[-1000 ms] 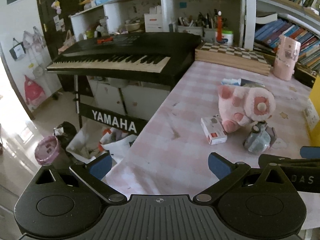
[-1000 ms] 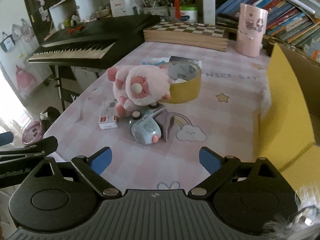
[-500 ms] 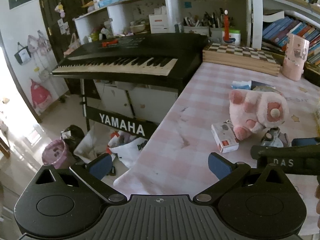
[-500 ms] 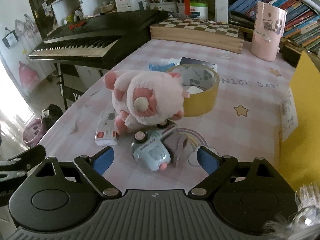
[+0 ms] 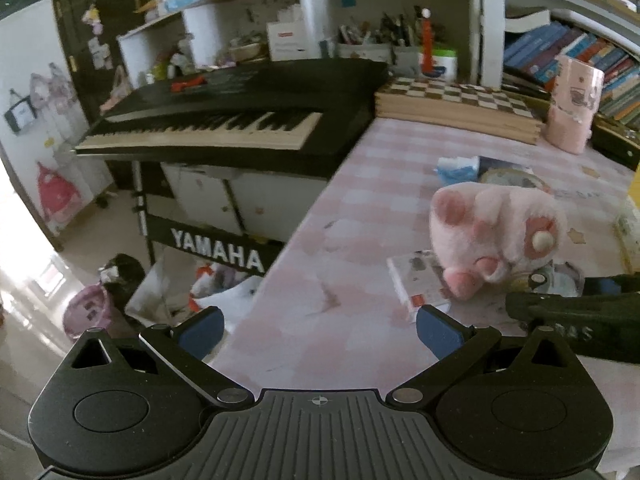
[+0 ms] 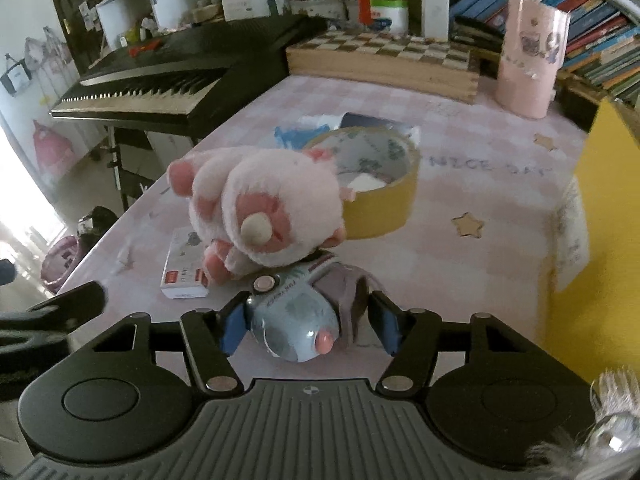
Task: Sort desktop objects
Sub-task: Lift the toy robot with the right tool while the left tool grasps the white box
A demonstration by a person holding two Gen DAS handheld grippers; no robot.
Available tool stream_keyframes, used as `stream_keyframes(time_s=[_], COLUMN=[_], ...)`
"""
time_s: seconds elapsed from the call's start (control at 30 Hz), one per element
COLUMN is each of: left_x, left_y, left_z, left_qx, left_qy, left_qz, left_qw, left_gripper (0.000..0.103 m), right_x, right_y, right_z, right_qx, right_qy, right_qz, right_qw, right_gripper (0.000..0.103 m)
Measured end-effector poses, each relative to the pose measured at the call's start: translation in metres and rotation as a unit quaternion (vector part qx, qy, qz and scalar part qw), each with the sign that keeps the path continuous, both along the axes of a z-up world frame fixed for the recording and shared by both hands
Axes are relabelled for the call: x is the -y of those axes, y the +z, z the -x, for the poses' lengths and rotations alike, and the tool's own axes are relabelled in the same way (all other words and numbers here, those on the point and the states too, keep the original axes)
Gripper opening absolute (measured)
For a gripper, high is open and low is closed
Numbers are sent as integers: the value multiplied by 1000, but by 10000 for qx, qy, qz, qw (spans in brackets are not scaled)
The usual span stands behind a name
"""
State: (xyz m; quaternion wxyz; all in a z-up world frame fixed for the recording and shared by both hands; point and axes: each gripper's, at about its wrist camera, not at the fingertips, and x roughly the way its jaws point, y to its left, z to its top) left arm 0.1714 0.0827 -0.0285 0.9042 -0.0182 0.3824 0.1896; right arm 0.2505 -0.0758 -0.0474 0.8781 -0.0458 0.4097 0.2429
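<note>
A light-blue toy plane [image 6: 292,320] with a pink nose lies on the pink checked tablecloth [image 6: 500,208]. My right gripper [image 6: 308,328] straddles it, its jaws closing. The left pad sits against the body and the right pad stands just off the grey wing. A pink plush toy [image 6: 264,204] leans over the plane's tail, with a yellow tape roll [image 6: 384,200] behind it and a small white box [image 6: 184,276] to its left. My left gripper [image 5: 318,328] is open with nothing in it over the table's near left edge, left of the plush toy [image 5: 496,232].
A yellow box wall [image 6: 592,240] rises at the right. A pink cup [image 6: 528,60], a chessboard [image 6: 384,56] and bookshelves stand at the back. A black keyboard [image 5: 240,120] borders the table's left side, with the floor and bags below.
My right gripper moved forward over the toy plane and its jaws narrowed around it. My left gripper drifted slightly and stayed open.
</note>
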Motion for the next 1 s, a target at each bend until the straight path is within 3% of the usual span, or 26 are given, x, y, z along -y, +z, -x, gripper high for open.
stream_keyframes(time_s=[0.13,0.37,0.57,0.63,0.87,1.0], left_x=[9,29,34,31,26,25], left_y=[-5,-14,-20,-23,-33,-34], left_z=[-13,-29,-39,-44,-57,-59], left_qx=[-32,-146,-267,-314,-427,-367], left_qy=[-225,-643,-754,-718,-711,-752], left_qz=[147,164,128,180,176,316], left_qw=[9996,9977,9967,9968,9964,9960], left_gripper=[103,99,81,68,55,40], right_x=[13,32,37,37,36,35], right_y=[9,13,16,16,15,14], right_z=[6,5,5,4,3,5], right_qx=[222,331,433,417,368,323], right_qy=[-7,-274,-277,-258,-203,-189], right_qz=[144,205,197,193,183,185], right_qw=[9996,9989,9985,9986,9990,9991], right_gripper=[52,52,52,52,52,52])
